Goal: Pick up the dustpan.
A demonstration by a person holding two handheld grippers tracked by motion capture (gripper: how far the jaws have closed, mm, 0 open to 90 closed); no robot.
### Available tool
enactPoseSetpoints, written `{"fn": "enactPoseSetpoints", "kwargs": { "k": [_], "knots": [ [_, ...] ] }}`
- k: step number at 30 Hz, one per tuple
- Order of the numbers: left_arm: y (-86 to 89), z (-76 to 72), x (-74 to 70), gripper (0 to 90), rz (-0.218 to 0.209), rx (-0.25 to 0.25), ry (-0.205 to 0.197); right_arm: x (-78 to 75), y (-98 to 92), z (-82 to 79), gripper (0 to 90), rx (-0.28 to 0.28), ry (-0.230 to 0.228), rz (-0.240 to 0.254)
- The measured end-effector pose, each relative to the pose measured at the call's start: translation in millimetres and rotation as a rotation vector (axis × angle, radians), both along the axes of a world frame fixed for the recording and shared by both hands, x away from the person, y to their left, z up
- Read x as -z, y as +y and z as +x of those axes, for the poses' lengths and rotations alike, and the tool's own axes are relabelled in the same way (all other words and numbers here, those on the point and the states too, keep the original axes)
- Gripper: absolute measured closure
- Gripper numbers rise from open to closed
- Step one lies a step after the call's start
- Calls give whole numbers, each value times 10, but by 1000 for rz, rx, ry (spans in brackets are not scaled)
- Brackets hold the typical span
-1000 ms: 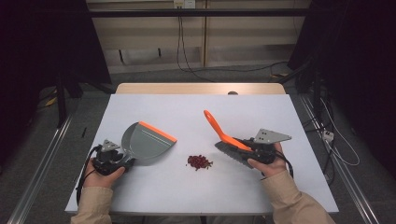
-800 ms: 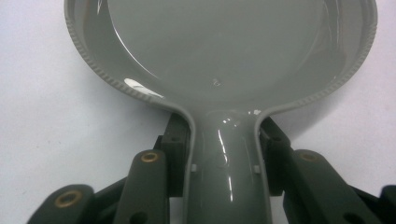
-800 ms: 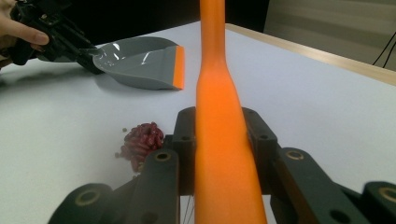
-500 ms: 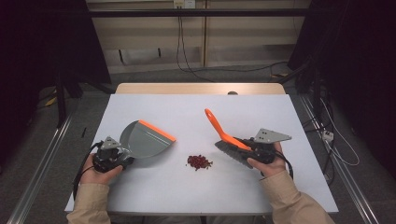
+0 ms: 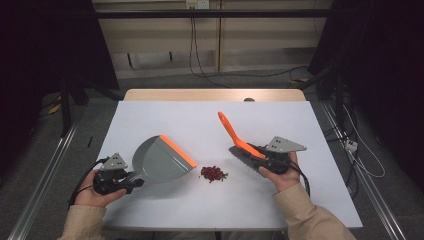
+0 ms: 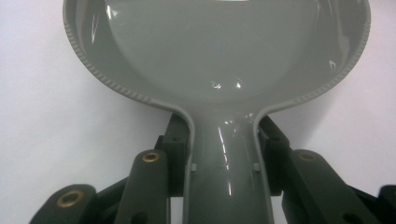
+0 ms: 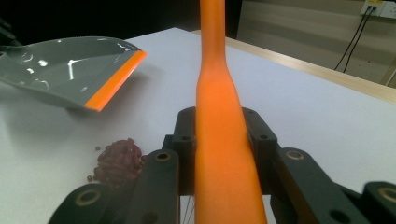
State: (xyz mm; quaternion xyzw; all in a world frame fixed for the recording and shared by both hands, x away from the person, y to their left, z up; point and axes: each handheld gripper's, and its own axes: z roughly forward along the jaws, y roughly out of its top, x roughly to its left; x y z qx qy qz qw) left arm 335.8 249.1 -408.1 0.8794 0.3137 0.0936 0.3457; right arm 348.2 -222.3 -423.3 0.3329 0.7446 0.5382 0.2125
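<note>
A grey dustpan (image 5: 159, 160) with an orange lip (image 5: 178, 151) lies on the white table (image 5: 210, 120), its handle (image 6: 223, 186) clamped in my left gripper (image 5: 131, 181), which is shut on it. A small heap of dark red bits (image 5: 213, 173) sits between the pan and a brush. The brush has an orange handle (image 5: 234, 134) and dark bristles (image 5: 244, 161) down on the table. My right gripper (image 5: 257, 159) is shut on that handle (image 7: 223, 154). In the right gripper view the heap (image 7: 119, 157) lies at lower left and the dustpan (image 7: 70, 70) beyond it.
A wooden strip (image 5: 215, 94) edges the table's far side. Cables (image 5: 200, 55) run along the floor behind, and metal rails (image 5: 42, 175) flank the table. A person's hands (image 5: 95, 196) hold both grippers near the front edge.
The dustpan and left gripper have shifted slightly toward the heap. The brush and right gripper have barely moved.
</note>
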Motion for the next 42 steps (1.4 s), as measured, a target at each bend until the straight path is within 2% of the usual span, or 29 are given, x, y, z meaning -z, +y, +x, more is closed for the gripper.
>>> {"fn": "enactPoseSetpoints", "kwargs": {
  "k": [2, 5, 11, 15, 19, 24, 30, 32, 38, 42],
  "knots": [
    [-10, -28, 3, 639, -5, 25, 4, 8, 7, 9, 710, 11, 6, 0],
    [-12, -58, 23, 639, 12, 49, 6, 17, 26, 16, 711, 23, 3, -15],
    [-13, -106, 84, 639, 13, 91, 36, 36, 80, 35, 710, 31, 10, -22],
    [-13, -138, 76, 639, 5, 98, 42, 44, 119, 47, 710, 34, 10, -24],
    [-20, -169, 73, 639, 19, 124, 40, 56, 164, 57, 711, 39, 14, -31],
    [-40, -211, 89, 639, 15, 137, 53, 63, 206, 63, 711, 36, 14, -36],
    [-62, -229, 108, 638, 31, 148, 57, 68, 250, 71, 710, 35, 14, -34],
    [-73, -226, 117, 639, 21, 156, 63, 73, 264, 73, 711, 30, 14, -37],
    [-96, -216, 147, 638, 27, 179, 81, 114, 322, 90, 710, 35, 33, -48],
    [-125, -211, 151, 638, 43, 180, 76, 139, 374, 100, 710, 36, 37, -59]
  ]
}}
